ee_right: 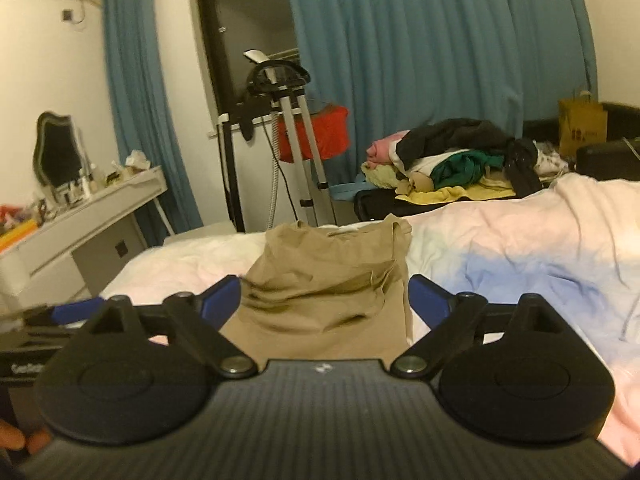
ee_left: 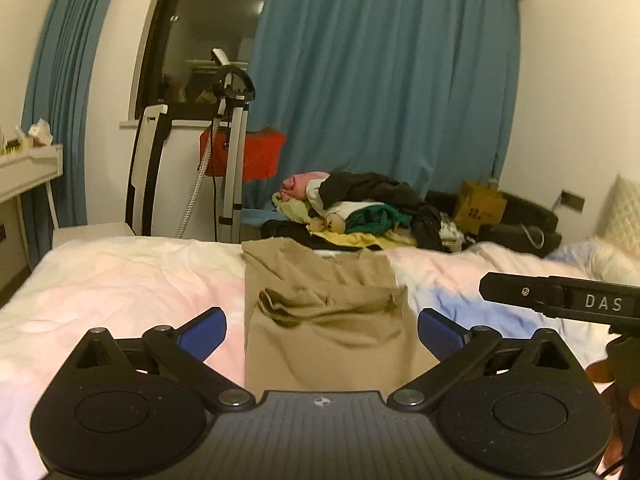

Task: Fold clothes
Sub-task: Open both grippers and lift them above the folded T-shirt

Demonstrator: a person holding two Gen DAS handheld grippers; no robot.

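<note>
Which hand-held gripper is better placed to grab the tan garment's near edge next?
Marginally left: the left hand-held gripper is open and centred over the tan garment; the right hand-held gripper is similar.

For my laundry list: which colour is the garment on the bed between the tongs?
Plain tan garment, best in the right wrist view.

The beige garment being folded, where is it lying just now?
The beige garment lies on the pastel bed cover, straight ahead between the open fingers in both wrist views, with the heap of unfolded clothes behind it, beyond the bed.
</note>
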